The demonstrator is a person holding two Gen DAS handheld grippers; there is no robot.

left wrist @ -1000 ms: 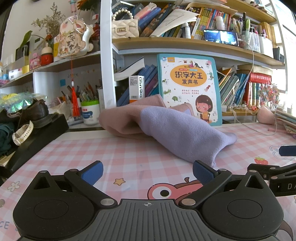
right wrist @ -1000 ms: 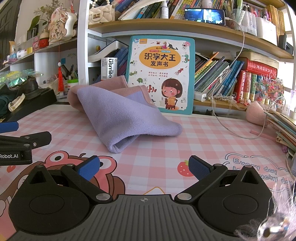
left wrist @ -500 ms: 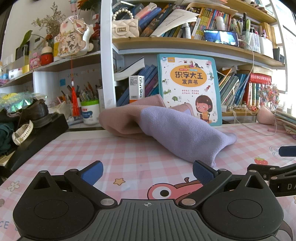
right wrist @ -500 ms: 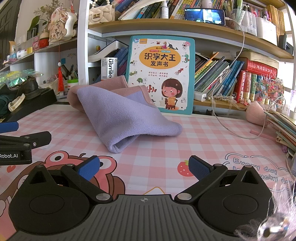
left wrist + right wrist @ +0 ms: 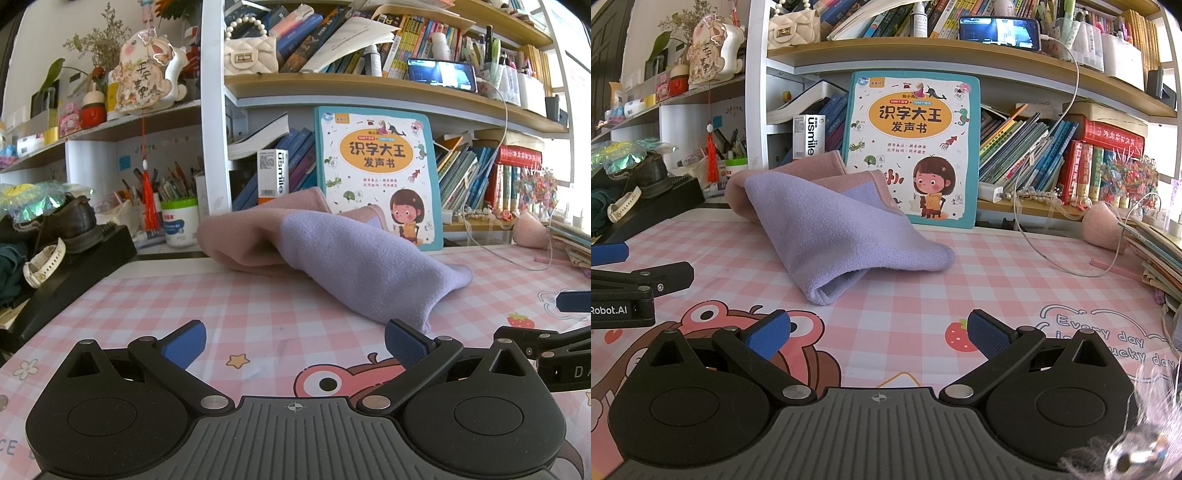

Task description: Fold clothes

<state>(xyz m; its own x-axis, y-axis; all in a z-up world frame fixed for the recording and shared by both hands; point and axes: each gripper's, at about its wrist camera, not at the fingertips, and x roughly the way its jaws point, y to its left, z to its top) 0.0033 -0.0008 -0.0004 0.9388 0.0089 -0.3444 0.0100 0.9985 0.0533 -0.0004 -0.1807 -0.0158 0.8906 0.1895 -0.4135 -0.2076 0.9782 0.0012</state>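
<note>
A lilac and pink knitted garment (image 5: 354,258) (image 5: 834,225) lies bunched on the pink checked desk mat, its pink part toward the shelf and its lilac end toward me. My left gripper (image 5: 293,341) hovers low over the mat in front of it, open, nothing between its blue pads. My right gripper (image 5: 877,332) is also open and empty, just short of the garment's near lilac corner. Each gripper shows at the edge of the other's view.
A picture book (image 5: 912,147) stands upright behind the garment against the bookshelf. A black box with a shoe (image 5: 74,225) and a watch sits at the left. A white cable (image 5: 1045,254) and stacked books (image 5: 1156,258) lie at the right.
</note>
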